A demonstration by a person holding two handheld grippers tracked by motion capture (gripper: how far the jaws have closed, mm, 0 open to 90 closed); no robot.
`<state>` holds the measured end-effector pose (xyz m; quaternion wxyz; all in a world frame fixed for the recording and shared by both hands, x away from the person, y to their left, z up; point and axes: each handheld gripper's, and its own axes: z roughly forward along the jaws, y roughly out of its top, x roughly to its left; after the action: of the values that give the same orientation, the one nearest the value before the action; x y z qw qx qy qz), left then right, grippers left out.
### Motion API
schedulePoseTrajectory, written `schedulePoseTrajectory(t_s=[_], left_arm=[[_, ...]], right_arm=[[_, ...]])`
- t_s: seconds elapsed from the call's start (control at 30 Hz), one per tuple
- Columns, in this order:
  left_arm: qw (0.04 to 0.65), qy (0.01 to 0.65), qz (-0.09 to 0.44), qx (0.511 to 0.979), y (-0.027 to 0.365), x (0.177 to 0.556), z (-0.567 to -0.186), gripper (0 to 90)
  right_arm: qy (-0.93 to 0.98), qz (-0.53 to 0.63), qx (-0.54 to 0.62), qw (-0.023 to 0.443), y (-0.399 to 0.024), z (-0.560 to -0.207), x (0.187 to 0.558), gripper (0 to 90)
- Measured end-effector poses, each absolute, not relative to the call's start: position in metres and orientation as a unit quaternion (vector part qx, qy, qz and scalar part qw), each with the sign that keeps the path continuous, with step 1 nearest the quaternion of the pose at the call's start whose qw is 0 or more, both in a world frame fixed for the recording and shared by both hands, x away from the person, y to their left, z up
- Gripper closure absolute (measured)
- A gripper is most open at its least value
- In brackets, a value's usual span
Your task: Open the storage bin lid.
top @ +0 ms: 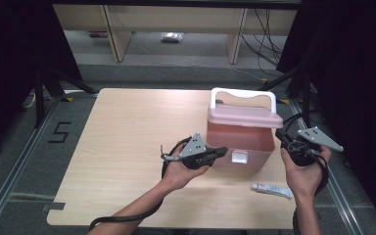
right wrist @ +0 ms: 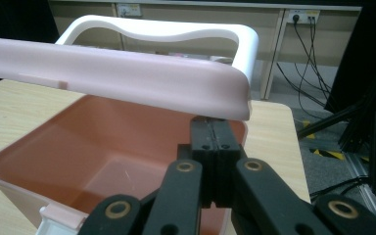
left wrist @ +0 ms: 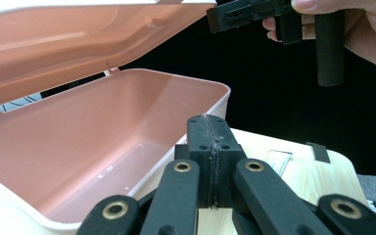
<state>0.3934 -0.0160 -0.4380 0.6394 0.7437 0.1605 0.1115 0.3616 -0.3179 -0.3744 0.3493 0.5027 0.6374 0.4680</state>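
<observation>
I see pink box (top: 240, 139) on table (top: 127, 161), right of centre, lid (right wrist: 127, 81) part-raised. L gripper (top: 220, 152) jaws closed, empty, at box front-left. R gripper (right wrist: 214, 134) closed, tips under lid edge.

Left gripper (top: 219, 152) reaching in from the left, jaws pressed together, right gripper (top: 280, 135) being held upright, jaws closed, both hands gripping handles.
</observation>
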Motion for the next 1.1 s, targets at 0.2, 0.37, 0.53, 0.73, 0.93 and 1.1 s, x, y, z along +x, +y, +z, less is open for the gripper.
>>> schedulePoseTrajectory(t_s=[0.2, 0.37, 0.53, 0.73, 0.93, 1.1], left_arm=[[0.638, 0.161, 0.11, 0.745, -0.021, 0.396, -0.442, 89.1], [0.638, 0.16, 0.109, 0.745, -0.026, 0.398, -0.445, 88.9], [0.637, 0.159, 0.106, 0.747, -0.032, 0.398, -0.448, 88.6], [0.635, 0.153, 0.103, 0.75, -0.039, 0.4, -0.454, 88.1], [0.636, 0.145, 0.1, 0.752, -0.047, 0.403, -0.457, 88.4], [0.628, 0.142, 0.101, 0.758, -0.051, 0.405, -0.462, 88.7]], right_arm=[[0.638, 0.466, 0.503, 0.352, -0.318, -0.372, 0.363, 90.0], [0.639, 0.466, 0.496, 0.359, -0.318, -0.371, 0.365, 90.0], [0.637, 0.467, 0.499, 0.355, -0.317, -0.369, 0.365, 90.0], [0.639, 0.465, 0.495, 0.36, -0.317, -0.367, 0.366, 90.0], [0.638, 0.466, 0.494, 0.364, -0.316, -0.367, 0.368, 90.0], [0.639, 0.468, 0.495, 0.358, -0.314, -0.366, 0.368, 90.0]])
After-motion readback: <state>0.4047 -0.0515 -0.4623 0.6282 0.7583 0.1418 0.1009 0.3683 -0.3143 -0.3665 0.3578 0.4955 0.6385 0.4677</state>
